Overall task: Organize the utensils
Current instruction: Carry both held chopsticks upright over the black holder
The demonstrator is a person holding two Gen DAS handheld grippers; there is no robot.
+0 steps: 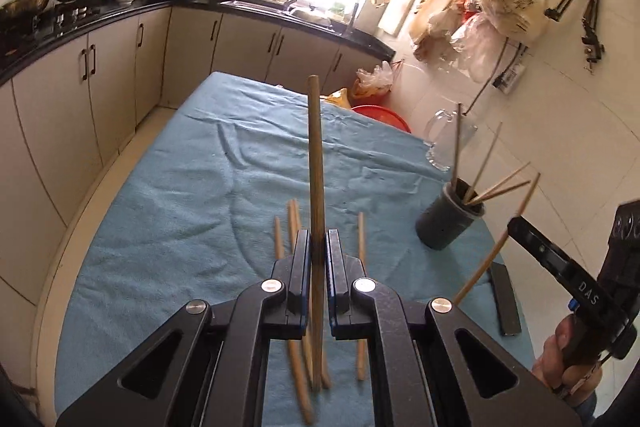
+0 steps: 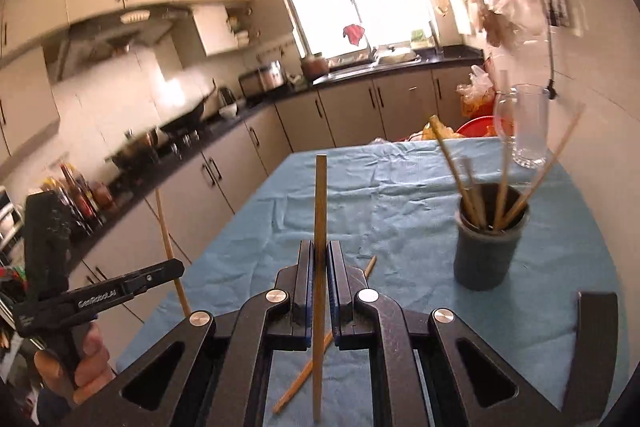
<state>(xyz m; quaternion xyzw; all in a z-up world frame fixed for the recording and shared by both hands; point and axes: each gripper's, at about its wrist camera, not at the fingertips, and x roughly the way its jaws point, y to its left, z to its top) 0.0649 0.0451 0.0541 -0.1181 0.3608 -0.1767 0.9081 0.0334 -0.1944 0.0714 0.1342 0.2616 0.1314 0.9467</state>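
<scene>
Chopsticks are the things being sorted, and the job looks roughly half done. Several already stand in the dark cup (image 2: 490,239), seen at about two o'clock in the right wrist view, on the blue cloth of the desk (image 2: 380,187). In the left wrist view at least four loose chopsticks (image 1: 361,235) are seen lying on the cloth around six o'clock, partly hidden under the tool; their exact count cannot be told.

One darker chopstick (image 1: 315,163) is clamped between the pads of the left tongs (image 1: 318,251), which are closed nearly all the way on it, and it is held upright, well clear of the cloth. A paler chopstick (image 2: 320,211) is gripped the same way by the right tongs (image 2: 319,267), also shut tight on the stick, with its tip pointing toward twelve o'clock. Another stick (image 2: 304,375) is seen lying on the cloth beneath them.

A clear glass mug (image 2: 524,127) stands beyond the cup at one o'clock. A flat dark bar (image 1: 505,299) lies at four o'clock in the left view, near the desk's edge.

By this reading, both held sticks are yet to be dropped into the cup, and the loose ones remain to be gathered.
</scene>
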